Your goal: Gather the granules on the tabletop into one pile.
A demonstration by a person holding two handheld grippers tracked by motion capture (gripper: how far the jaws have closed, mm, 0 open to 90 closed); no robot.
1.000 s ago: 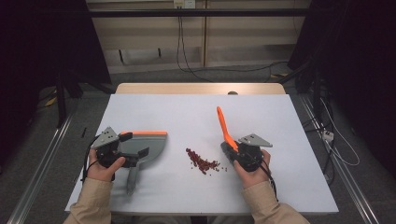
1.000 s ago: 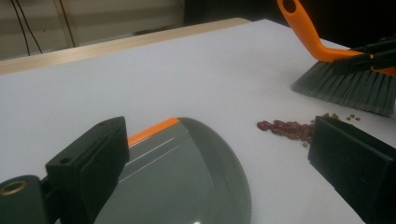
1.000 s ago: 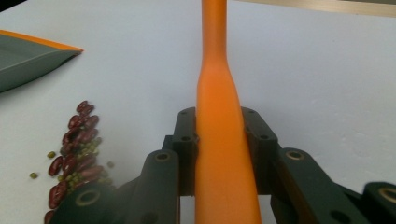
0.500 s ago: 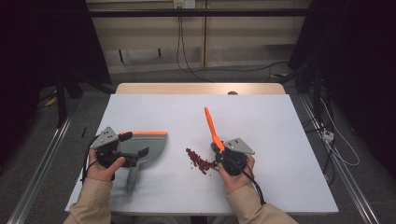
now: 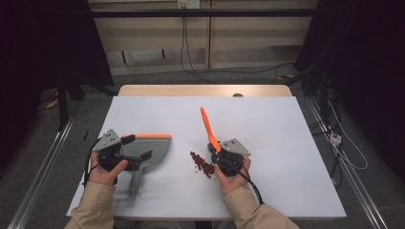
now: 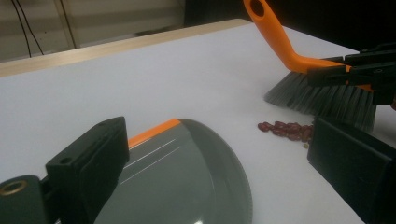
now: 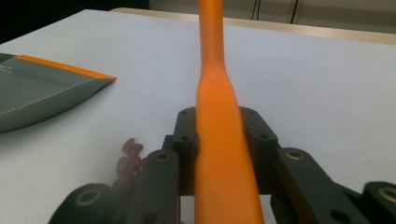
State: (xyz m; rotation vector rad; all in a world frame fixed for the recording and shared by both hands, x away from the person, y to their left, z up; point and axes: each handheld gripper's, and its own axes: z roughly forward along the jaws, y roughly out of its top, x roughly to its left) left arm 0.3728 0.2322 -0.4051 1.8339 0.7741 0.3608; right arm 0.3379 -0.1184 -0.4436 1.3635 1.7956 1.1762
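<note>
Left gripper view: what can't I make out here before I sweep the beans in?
- Left gripper: whether its jaws pinch the dustpan; the bottom edge cuts off the contact.
- Beans: the near jaw hides the pile's right end.
- Brush: the right edge cuts off its bristles and the right gripper holding it.

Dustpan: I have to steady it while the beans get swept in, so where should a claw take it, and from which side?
Take the dustpan by its grey handle, coming from the person's side; the orange-edged mouth faces away, and the beans lie beside it.
</note>
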